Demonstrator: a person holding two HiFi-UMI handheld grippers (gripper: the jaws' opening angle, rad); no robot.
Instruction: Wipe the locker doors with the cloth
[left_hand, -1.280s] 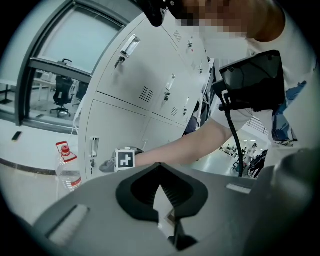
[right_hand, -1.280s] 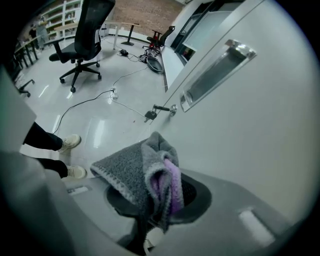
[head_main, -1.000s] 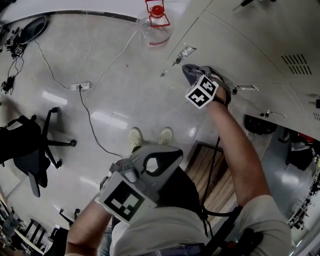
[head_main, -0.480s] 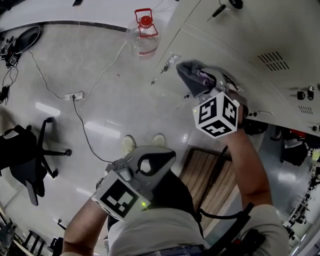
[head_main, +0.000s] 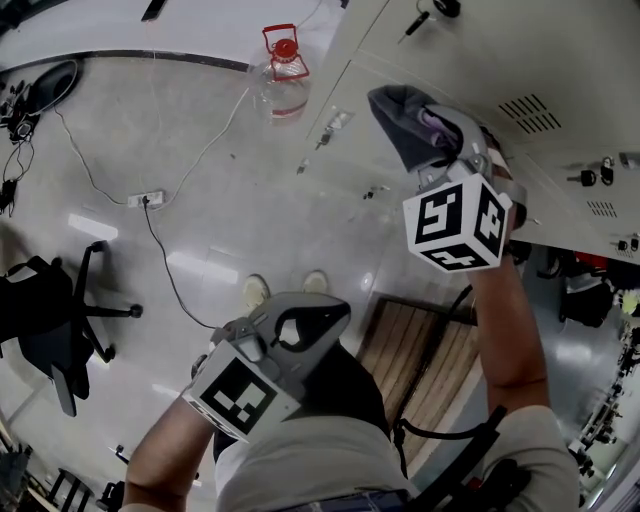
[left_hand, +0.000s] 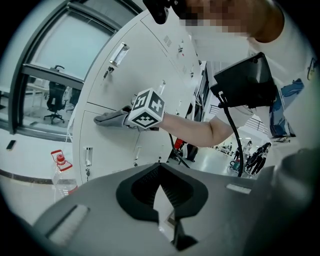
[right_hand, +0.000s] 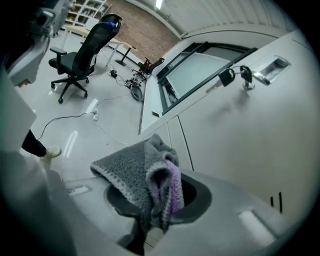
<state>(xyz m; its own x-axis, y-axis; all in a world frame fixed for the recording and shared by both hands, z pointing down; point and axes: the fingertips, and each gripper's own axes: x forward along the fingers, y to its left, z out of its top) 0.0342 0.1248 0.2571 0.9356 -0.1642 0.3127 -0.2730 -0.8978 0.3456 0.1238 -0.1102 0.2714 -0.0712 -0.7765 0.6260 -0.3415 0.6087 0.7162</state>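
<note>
A grey cloth (head_main: 402, 122) with a purple inner side is pinched in my right gripper (head_main: 440, 142), which is shut on it and holds it against the pale locker doors (head_main: 560, 50). In the right gripper view the cloth (right_hand: 142, 175) bulges out of the jaws, close to a door (right_hand: 240, 140) with keys (right_hand: 235, 75) hanging in its lock. My left gripper (head_main: 298, 330) stays low by my body, away from the lockers, shut and empty. The left gripper view shows that gripper (left_hand: 162, 200), with the cloth (left_hand: 110, 118) on a door beyond it.
A clear water jug with a red handle (head_main: 283, 70) stands on the floor by the lockers. A power strip (head_main: 145, 199) and cables cross the floor. A black office chair (head_main: 60, 310) is at left. Slatted wood (head_main: 420, 350) lies near my feet.
My right gripper has carried the cloth up and to the right along the locker door. The left gripper has stayed put.
</note>
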